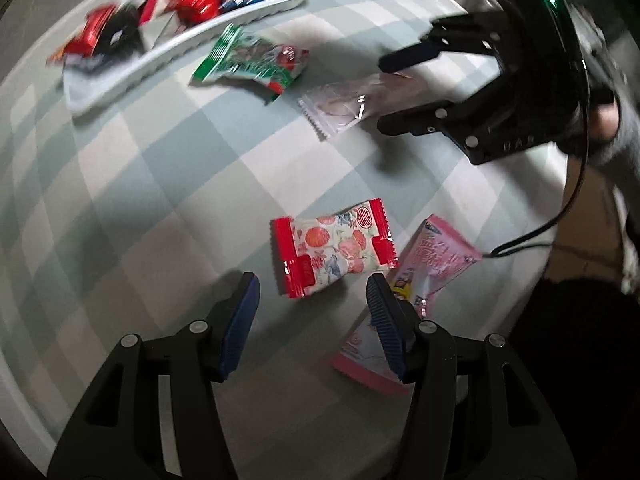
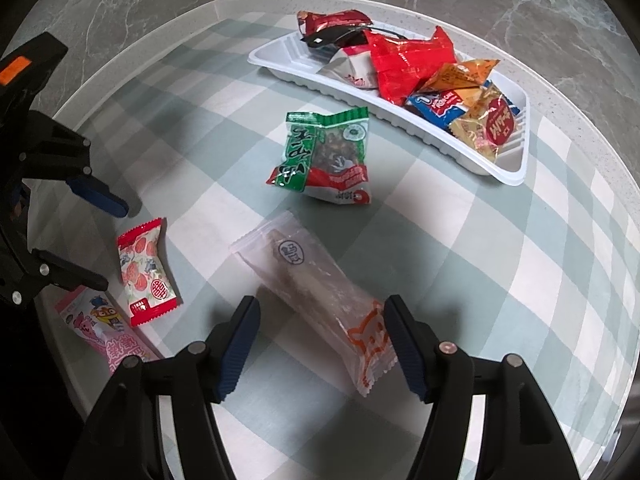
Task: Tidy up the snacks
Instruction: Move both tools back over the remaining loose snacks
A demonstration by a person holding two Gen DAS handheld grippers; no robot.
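Our right gripper (image 2: 320,344) is wide open and empty. The clear snack packet (image 2: 316,300) lies on the checked tablecloth (image 2: 460,248), its near end between the fingers, slanting away to the left (the white tray (image 2: 520,136) waits farther off). Our left gripper (image 1: 312,320), also open and empty, faces the peach candy packet (image 1: 334,250).

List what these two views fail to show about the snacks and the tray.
- White tray and its snacks, left wrist view: motion-blurred, labels unreadable.
- Pink packet, right wrist view: lower end hidden behind the right claw; in the left view the left claw covers part.
- Clear packet: contents indistinct through wrapper.
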